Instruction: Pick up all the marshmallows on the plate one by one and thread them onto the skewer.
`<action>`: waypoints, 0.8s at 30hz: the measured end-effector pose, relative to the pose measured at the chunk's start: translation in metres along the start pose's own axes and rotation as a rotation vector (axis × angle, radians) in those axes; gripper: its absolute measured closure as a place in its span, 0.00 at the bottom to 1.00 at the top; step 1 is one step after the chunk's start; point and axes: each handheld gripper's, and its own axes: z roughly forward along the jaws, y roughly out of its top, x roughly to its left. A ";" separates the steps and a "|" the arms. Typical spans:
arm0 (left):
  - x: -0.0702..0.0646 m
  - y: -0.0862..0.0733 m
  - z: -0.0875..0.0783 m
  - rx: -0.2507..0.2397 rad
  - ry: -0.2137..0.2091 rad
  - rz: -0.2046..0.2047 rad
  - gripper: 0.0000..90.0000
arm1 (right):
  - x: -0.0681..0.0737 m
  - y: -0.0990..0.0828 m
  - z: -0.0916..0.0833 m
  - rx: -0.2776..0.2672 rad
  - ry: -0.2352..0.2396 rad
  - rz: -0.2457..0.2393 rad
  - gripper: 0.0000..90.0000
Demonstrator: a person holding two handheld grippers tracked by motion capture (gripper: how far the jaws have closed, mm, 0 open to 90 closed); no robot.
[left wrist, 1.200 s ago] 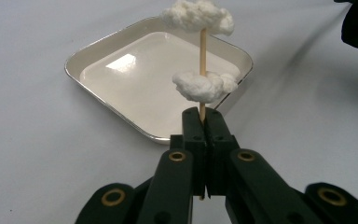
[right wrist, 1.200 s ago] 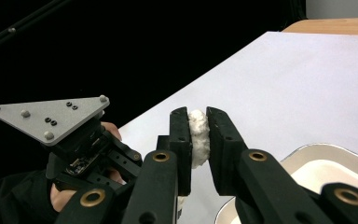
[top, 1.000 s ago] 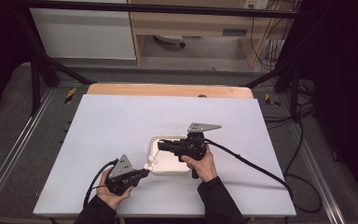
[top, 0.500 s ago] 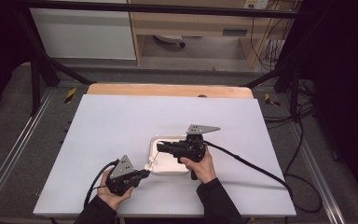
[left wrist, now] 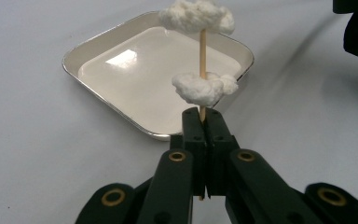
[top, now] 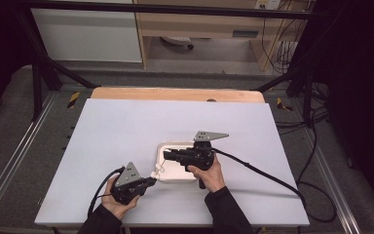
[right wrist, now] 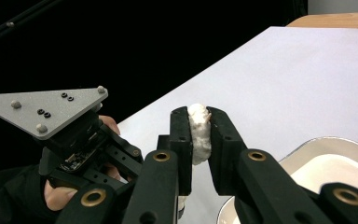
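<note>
left gripper (left wrist: 204, 122) clamps skewer (left wrist: 203, 56) upright for threading | right gripper (right wrist: 199, 135) pinches white lump (right wrist: 199, 131) ready | tray (left wrist: 98, 46) beneath catches drops

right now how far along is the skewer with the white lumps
Done: two white lumps sit on the wooden skewer, clamped in the left gripper. In hand: the right gripper grips a third lump. Left: threading it on; the tray holds no more.

Tray (top: 161, 148) mid-table (top: 126, 126); skewer (left wrist: 203, 51) w/ 2 lumps above its near-left corner.
</note>
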 end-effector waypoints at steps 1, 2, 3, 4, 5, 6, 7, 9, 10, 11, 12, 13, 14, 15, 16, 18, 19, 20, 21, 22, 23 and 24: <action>0.000 0.000 0.000 -0.001 0.000 -0.002 0.99 | 0.000 0.000 0.000 0.000 0.000 -0.001 0.91; 0.000 0.000 0.000 -0.002 0.001 -0.002 0.99 | 0.000 0.000 0.000 0.000 0.002 0.000 0.91; 0.000 0.000 0.000 -0.003 0.001 -0.002 0.99 | 0.000 0.000 0.000 -0.002 0.003 0.001 0.91; 0.000 0.000 -0.001 -0.004 0.003 -0.003 0.99 | 0.000 -0.001 0.000 -0.003 0.004 0.004 0.91; 0.000 0.000 -0.001 -0.004 0.002 -0.002 0.99 | 0.000 -0.001 0.000 -0.005 0.004 0.006 0.91; 0.000 0.001 -0.001 -0.003 0.003 0.000 0.99 | 0.000 -0.001 0.001 -0.006 0.003 0.008 0.91; 0.000 0.000 -0.001 -0.005 0.003 -0.001 0.99 | 0.000 -0.001 0.001 -0.006 0.005 0.010 0.91; 0.000 0.001 -0.001 -0.006 0.003 0.001 0.99 | 0.000 -0.002 0.001 -0.009 0.002 0.008 0.91; 0.000 0.001 -0.001 -0.009 0.002 0.000 0.99 | 0.000 -0.002 0.001 -0.011 0.004 0.009 0.91; 0.000 0.001 -0.002 -0.007 0.002 0.001 0.99 | 0.000 -0.002 0.001 -0.014 0.006 0.014 0.91; 0.000 0.001 -0.002 -0.010 0.003 0.000 0.99 | 0.000 -0.002 0.001 -0.014 0.009 0.015 0.91; 0.000 0.001 -0.002 -0.009 0.001 0.000 0.99 | 0.000 -0.003 0.001 -0.015 0.008 0.016 0.91; 0.000 0.001 -0.002 -0.008 0.003 0.001 0.99 | 0.000 -0.003 0.001 -0.014 0.008 0.016 0.91; 0.000 0.001 -0.001 -0.008 -0.001 0.002 0.99 | 0.000 -0.003 0.001 -0.015 0.008 0.015 0.91; 0.000 0.001 -0.001 -0.006 0.001 0.004 0.99 | 0.000 -0.003 0.001 -0.015 0.009 0.015 0.91; 0.000 0.001 -0.001 -0.003 0.001 0.005 0.99 | 0.000 -0.004 0.002 -0.020 0.012 0.020 0.91; 0.000 0.001 -0.001 -0.004 0.002 0.002 0.99 | 0.000 -0.004 0.002 -0.020 0.014 0.025 0.91; 0.000 0.001 -0.001 -0.004 0.002 0.004 0.99 | 0.000 -0.005 0.002 -0.020 0.013 0.026 0.91; 0.000 0.001 -0.001 -0.005 0.003 0.007 0.99 | -0.001 -0.005 0.002 -0.022 0.014 0.025 0.91; 0.000 0.002 -0.001 -0.006 0.004 0.007 0.99 | -0.001 -0.004 0.002 -0.023 0.016 0.027 0.91; 0.000 0.002 -0.001 -0.006 0.004 0.008 0.99 | -0.001 -0.004 0.003 -0.023 0.016 0.028 0.91; 0.000 0.001 -0.001 -0.005 0.004 0.008 0.99 | -0.001 -0.004 0.003 -0.021 0.016 0.028 0.91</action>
